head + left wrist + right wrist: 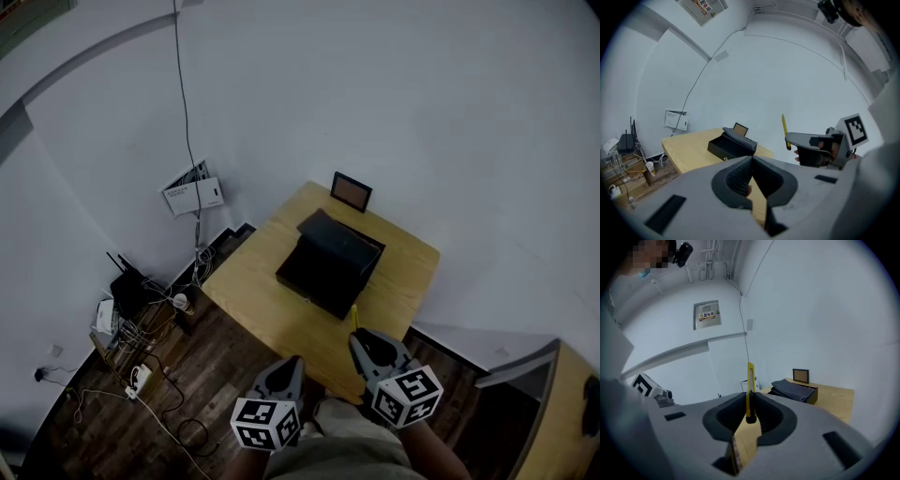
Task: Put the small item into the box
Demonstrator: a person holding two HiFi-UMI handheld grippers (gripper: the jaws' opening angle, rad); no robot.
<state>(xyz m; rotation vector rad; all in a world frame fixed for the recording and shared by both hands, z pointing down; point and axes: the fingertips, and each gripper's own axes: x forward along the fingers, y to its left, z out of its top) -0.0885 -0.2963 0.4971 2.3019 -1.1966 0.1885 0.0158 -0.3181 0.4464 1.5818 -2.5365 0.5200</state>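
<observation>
A thin yellow utility knife point(750, 387) stands upright between the jaws of my right gripper point(749, 414), which is shut on it. The same knife point(354, 317) pokes forward over the near table edge, and the knife point(785, 131) rises above the right gripper in the left gripper view. An open black box point(330, 260) with its lid tipped back sits mid-table, also seen as the box point(730, 145) and the box point(794, 392). My left gripper point(751, 174) is shut with nothing in it, held before the table's near edge point(281, 380).
A wooden table point(253, 291) stands against a white wall. A small framed picture point(351, 191) leans at its far edge. Cables, a router and a power strip point(141, 378) litter the dark wooden floor at left. A wall-mounted panel point(193, 194) hangs low left.
</observation>
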